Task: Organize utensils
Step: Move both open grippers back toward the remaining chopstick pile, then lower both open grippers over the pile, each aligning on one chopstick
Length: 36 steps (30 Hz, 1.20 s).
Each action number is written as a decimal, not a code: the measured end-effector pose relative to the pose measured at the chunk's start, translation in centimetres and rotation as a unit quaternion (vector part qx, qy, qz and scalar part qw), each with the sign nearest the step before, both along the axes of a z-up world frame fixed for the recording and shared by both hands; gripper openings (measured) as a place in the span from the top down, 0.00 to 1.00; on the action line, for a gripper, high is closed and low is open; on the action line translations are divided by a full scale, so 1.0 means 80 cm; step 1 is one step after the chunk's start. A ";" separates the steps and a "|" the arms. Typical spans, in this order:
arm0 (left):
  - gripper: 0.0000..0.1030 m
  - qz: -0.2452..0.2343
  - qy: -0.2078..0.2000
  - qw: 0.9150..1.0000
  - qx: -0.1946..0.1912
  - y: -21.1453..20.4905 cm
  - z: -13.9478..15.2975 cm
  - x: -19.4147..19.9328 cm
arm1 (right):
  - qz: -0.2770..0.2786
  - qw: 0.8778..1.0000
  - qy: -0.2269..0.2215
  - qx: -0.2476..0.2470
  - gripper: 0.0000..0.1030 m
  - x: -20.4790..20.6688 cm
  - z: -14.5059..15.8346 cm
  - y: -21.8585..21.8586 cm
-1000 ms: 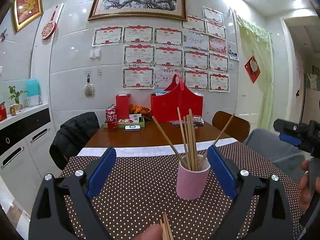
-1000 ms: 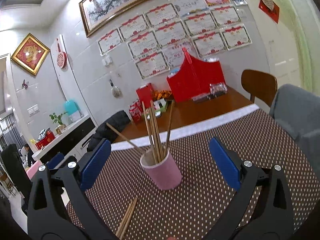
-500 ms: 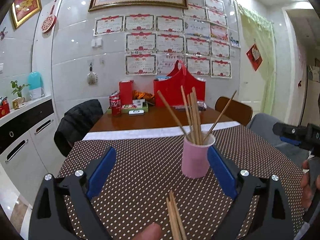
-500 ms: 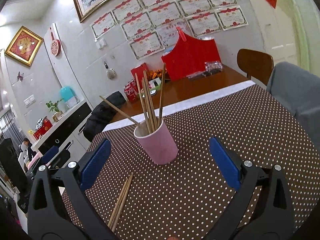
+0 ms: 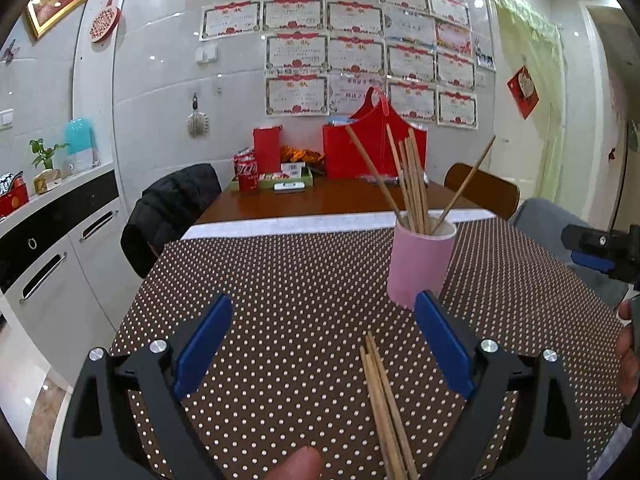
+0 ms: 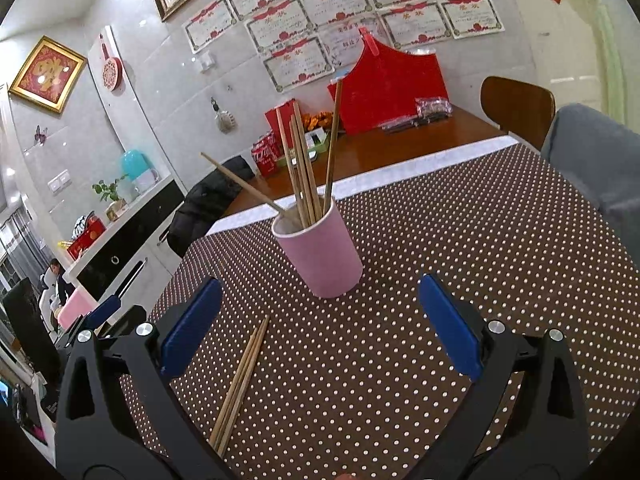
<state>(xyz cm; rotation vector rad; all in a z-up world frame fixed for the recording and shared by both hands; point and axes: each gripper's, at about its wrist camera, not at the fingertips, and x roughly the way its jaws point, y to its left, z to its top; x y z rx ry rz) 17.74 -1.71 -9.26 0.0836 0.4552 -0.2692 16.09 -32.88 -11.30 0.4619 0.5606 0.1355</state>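
A pink cup (image 5: 420, 262) stands upright on the dotted cloth of the surface (image 5: 280, 280), already holding several chopsticks (image 5: 412, 184) that lean out at different angles. A loose bundle of chopsticks (image 5: 384, 404) lies flat on the cloth just in front of the cup, apart from it, its near end running toward the camera. The left tongs (image 5: 322, 346) are spread wide with nothing between the blue pads, and the loose bundle lies between them, nearer the right-hand pad. The right tongs (image 6: 316, 326) are likewise released and empty, facing the cup, with the bundle off toward their left pad. The step in hand looks like the approach to pick up the remaining chopsticks; most of the sorting seems done. The next move calls for lowering one pair of tongs over the bundle, closing across the sticks so they are pinched together rather than rolled apart, then lifting and tipping them upright into the cup without knocking it over.
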 end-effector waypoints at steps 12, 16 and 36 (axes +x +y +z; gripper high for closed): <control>0.11 -0.002 0.121 0.990 0.073 -0.009 -0.064 0.011 | 0.045 0.996 0.071 -0.020 0.06 -0.008 -0.034 0.030; 0.11 -0.015 0.163 0.982 0.095 -0.016 -0.088 0.012 | 0.060 0.994 0.090 -0.020 0.06 -0.008 -0.050 0.039; 0.11 -0.026 0.205 0.971 0.118 -0.004 -0.122 -0.003 | 0.074 0.989 0.128 -0.019 0.06 -0.002 -0.080 0.047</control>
